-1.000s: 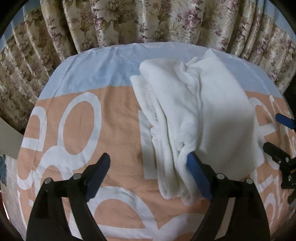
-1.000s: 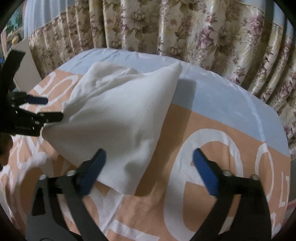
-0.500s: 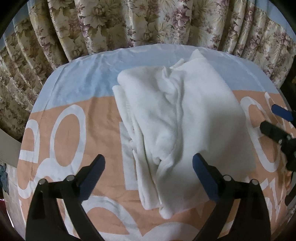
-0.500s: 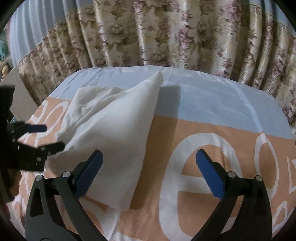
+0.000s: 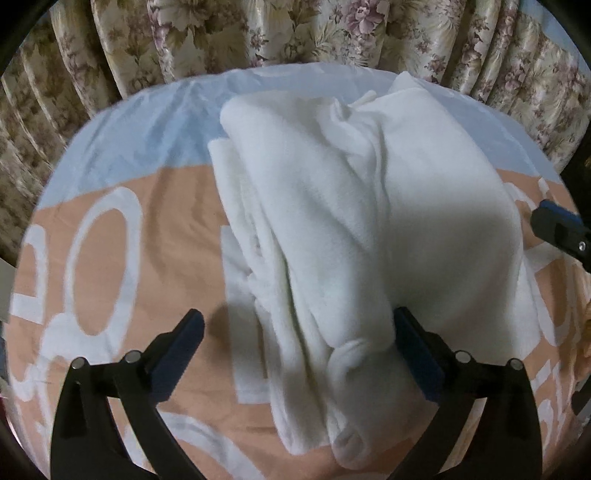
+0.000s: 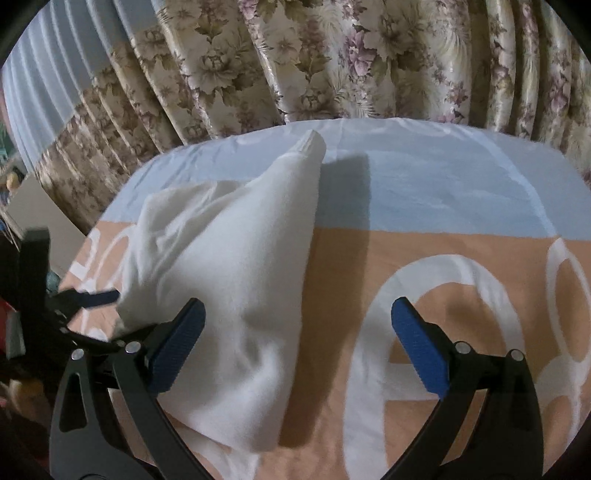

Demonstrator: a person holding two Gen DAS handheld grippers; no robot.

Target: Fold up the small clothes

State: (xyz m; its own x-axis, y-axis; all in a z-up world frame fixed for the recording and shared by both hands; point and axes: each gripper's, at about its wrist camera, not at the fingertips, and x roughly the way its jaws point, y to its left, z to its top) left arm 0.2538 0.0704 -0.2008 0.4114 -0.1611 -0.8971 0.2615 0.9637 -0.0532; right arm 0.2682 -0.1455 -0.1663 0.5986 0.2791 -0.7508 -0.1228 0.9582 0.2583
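Your white fleece garment (image 5: 369,229) lies in a loose half-folded heap on the orange-and-blue sheet (image 5: 122,184) that covers the bench, its far end reaching onto the blue band nearest the floral curtain (image 5: 295,33); judge it light, soft and limp, so it will sag and slide out of shape rather than hold a crease, and the thick pile looks grippy rather than slippery; nothing here is fragile

Your left tongs (image 5: 295,350) are opening and stand wide, with the near rolled end of the garment lying between the pads; the right-hand pad sits just against the fleece but nothing is pinched; your right tongs (image 6: 295,347) also stand spread with nothing held, astride the garment's right-hand edge, one pad over the fleece and one over bare sheet

Take hold where the layers bunch at an edge or corner, not on the flat middle, since a pinch there would lift only the top layer; the pointed far corner (image 6: 310,144) by the curtain and the near hem (image 6: 240,439) look like the best grips; lift low so the slack does not unroll
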